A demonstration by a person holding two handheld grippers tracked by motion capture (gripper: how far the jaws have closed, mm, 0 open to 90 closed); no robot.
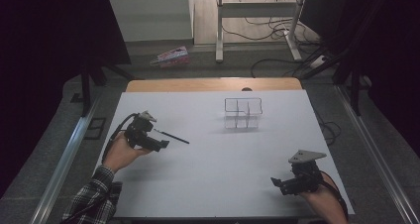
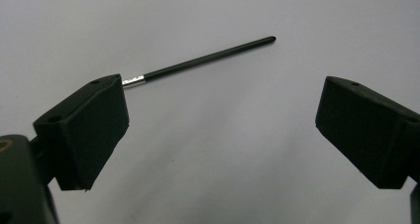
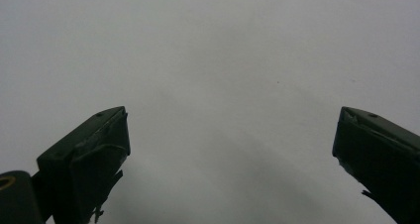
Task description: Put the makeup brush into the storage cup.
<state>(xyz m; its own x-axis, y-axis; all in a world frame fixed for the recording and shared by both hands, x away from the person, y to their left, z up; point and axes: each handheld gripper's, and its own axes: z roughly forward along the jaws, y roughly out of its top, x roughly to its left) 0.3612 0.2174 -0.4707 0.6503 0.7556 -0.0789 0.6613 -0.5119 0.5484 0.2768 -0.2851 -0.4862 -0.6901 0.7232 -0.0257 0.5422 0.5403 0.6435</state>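
A thin black stick with a small silver band near one end (it looks like a little brush or pen) lies flat on the white tabletop. It sits on the left side, about halfway between near and far. The left gripper is right next to it, low over the tabletop. In the left gripper view its fingers are spread wide apart with nothing between them. The silver end of the stick runs in behind the tip of one finger there. I cannot tell if that finger touches it.

The right gripper waits at the near right corner of the tabletop, well apart from the stick. Its fingers are spread wide too, and only bare white tabletop lies in front of them.

On the far side, a bit to the right, stands a clear box with thin walls that split it into small parts. The parts look empty, though the box is small and see-through, so it is hard to be sure.

So the job looks like it is just starting. The stick is not picked up yet. I think what is left is to close the left fingers on the stick, lift it, carry it far and right, and set it in the clear box.
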